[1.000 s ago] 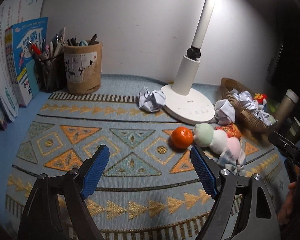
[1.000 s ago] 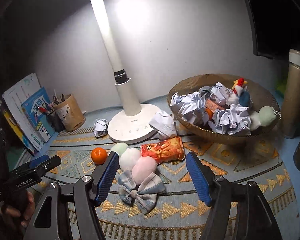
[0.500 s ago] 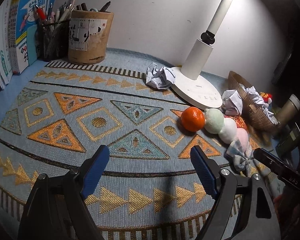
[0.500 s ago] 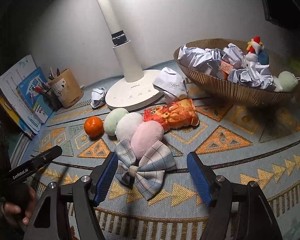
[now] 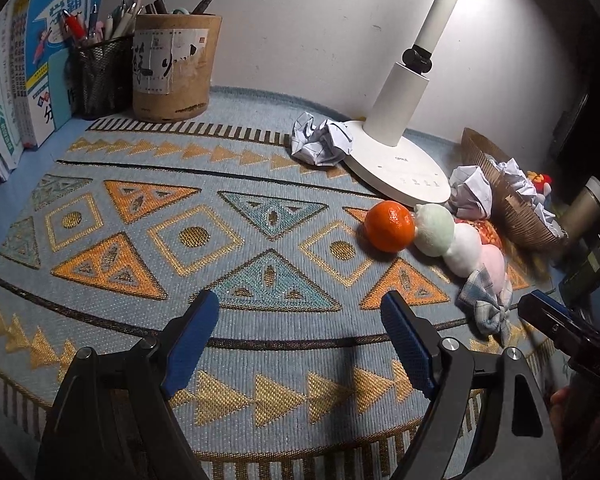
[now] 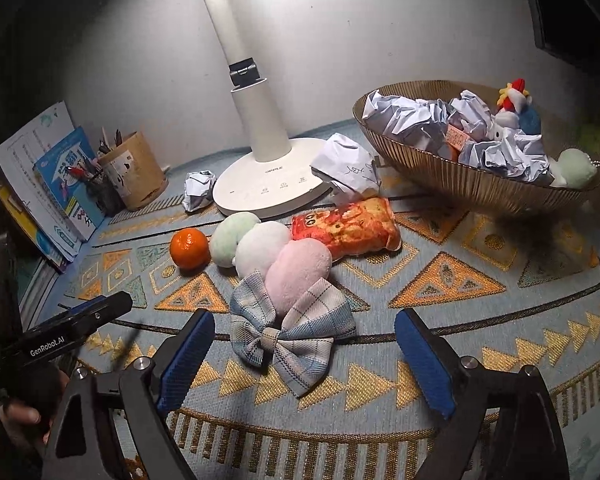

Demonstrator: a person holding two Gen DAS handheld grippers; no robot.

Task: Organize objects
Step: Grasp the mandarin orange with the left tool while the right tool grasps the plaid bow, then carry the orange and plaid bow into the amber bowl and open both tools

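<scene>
Right wrist view: right hand-held gripper (image 6: 300,354) is gaping wide, holding nothing.
Plaid bow (image 6: 290,330): lying at twelve o'clock; soft, light.
Grip: probably pinching its centre knot.

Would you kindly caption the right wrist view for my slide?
Open right gripper hovers over plaid fabric bow on patterned woven mat.

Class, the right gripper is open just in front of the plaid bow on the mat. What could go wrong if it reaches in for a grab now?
1. The bow lies against the pink plush, so the right gripper may pinch only loose fabric, or catch both.
2. The orange touches the green plush; a nudge along the row could roll it away.
3. The basket is heaped with paper; additions may spill.
</scene>
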